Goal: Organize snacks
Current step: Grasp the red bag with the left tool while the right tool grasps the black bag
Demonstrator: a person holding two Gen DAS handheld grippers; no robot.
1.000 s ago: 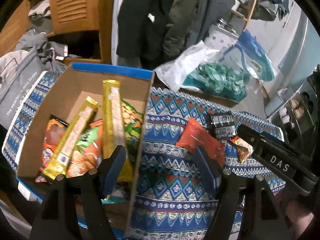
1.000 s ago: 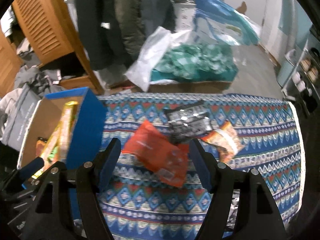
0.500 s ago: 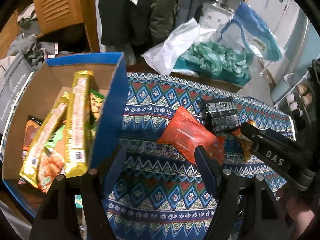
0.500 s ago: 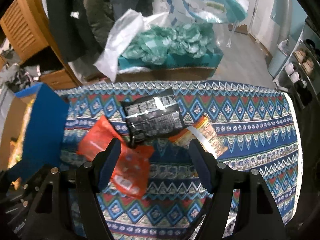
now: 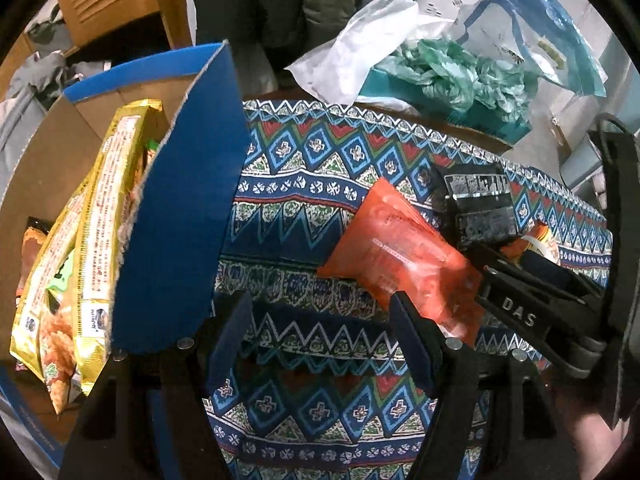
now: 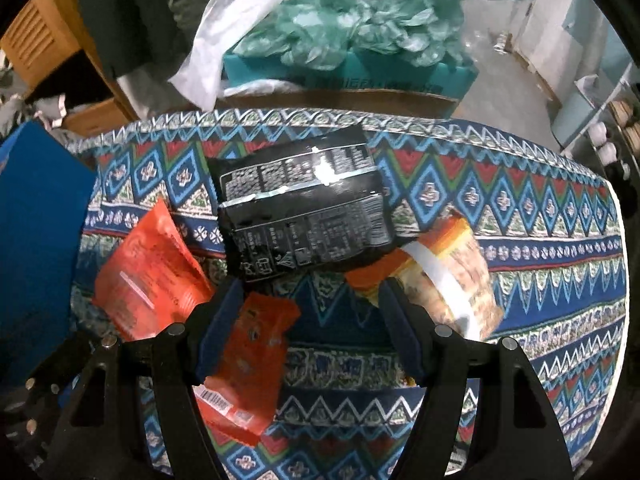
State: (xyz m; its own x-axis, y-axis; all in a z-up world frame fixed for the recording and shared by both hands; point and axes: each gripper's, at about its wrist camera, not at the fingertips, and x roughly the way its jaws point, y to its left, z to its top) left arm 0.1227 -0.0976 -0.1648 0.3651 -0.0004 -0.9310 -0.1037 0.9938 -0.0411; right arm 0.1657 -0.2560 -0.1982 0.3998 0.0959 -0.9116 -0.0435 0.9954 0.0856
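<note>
Both the left gripper [image 5: 320,344] and right gripper [image 6: 308,328] hang spread and empty over the tabletop [image 6: 540,240], where an orange packet [image 6: 152,272], black packet [image 6: 304,216] and striped packet [image 6: 452,280] lie loose at twelve o'clock, while several snacks [image 5: 96,220] already fill the cardboard box [image 5: 180,208] at nine o'clock.

Left hand-held gripper [image 5: 320,344]: jaws parted wide, nothing between the blue-padded fingers [image 5: 226,344], pointing steeply downward. Right hand-held gripper [image 6: 310,328]: jaws likewise parted wide and empty, angled steeply down; in the left wrist view its black body lies at the right edge, close beside the left one.
</note>
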